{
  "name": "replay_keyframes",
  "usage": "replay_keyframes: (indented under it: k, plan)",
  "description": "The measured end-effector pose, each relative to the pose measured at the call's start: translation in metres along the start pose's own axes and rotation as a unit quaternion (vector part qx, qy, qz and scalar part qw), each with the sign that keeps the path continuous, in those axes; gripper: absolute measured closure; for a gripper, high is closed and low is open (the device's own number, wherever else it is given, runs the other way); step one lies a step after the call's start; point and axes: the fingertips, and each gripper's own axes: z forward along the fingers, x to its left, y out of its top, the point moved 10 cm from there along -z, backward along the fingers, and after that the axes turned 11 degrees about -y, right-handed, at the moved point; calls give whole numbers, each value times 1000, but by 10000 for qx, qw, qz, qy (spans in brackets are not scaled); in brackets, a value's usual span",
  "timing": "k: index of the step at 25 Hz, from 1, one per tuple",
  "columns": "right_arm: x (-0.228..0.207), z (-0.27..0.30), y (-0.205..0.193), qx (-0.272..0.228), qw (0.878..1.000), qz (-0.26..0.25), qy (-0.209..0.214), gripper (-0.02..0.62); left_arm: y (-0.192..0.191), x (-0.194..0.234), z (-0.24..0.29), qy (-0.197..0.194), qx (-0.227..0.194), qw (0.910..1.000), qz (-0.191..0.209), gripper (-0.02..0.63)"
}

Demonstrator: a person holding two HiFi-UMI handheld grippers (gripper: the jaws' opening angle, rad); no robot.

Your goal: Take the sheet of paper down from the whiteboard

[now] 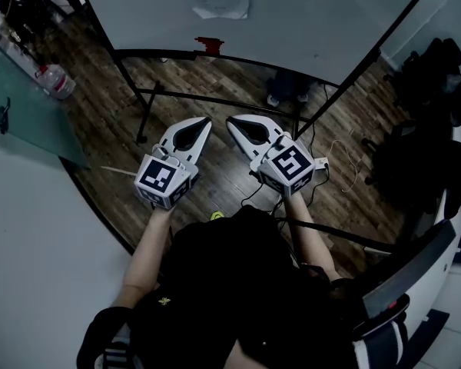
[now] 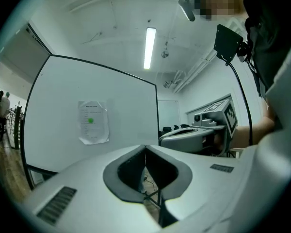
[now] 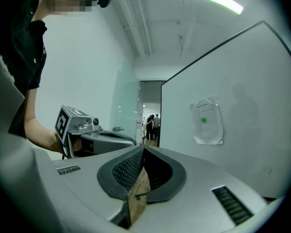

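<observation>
Nearest: left gripper [image 1: 206, 120] and right gripper [image 1: 230, 119], held level and side by side, tips near each other over the wood floor [image 1: 215, 167]. Both sets of jaws closed together, nothing between them (checked in each gripper view: only bare pads meeting at the tip).

Further out: whiteboard [image 1: 315, 14] on a dark frame, standing upright ahead. Small red object [image 1: 209, 45] at its lower edge; cannot tell what.

On the board: paper [image 2: 93, 122], well apart from both grippers, flat against the white surface, printed, with a green dot [image 2: 91, 121] in its upper half. Probably a magnet pinning it, though too small to be sure. Lower edge and corners slightly wavy, seemingly lifting a little off the board.

Handling, as judged: light, thin, limp; no stiffness to push against; likely to crease or tear if yanked against the pin. Flat middle offers nothing to pinch. Best hold probably a lower corner or the bottom edge where it stands off the board, one jaw slipped behind. Worth freeing the green dot first or steadying it with the other gripper.
</observation>
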Motion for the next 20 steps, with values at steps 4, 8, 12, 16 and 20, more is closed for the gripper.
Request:
replay_keyframes:
  k: [4, 8, 12, 16, 20]
  plan:
    - [8, -1, -5, 100, 9999, -33, -76, 595, -5, -1, -8, -9, -17, 10000, -32, 594]
    - [14, -1, -4, 148, 9998, -58, -104, 595, -5, -1, -13, -32, -40, 10000, -48, 594]
    - [16, -1, -4, 178, 9997, -72, -135, 595, -4, 0, -14, -16, -11, 10000, -79, 594]
    - [15, -3, -5, 196, 9996, -70, -215, 595, -2, -1, -13, 19, 23, 10000, -66, 594]
    - [10, 3, -3, 174, 9994, -167, -251, 595, 1, 2, -9, 62, 36, 10000, 51, 594]
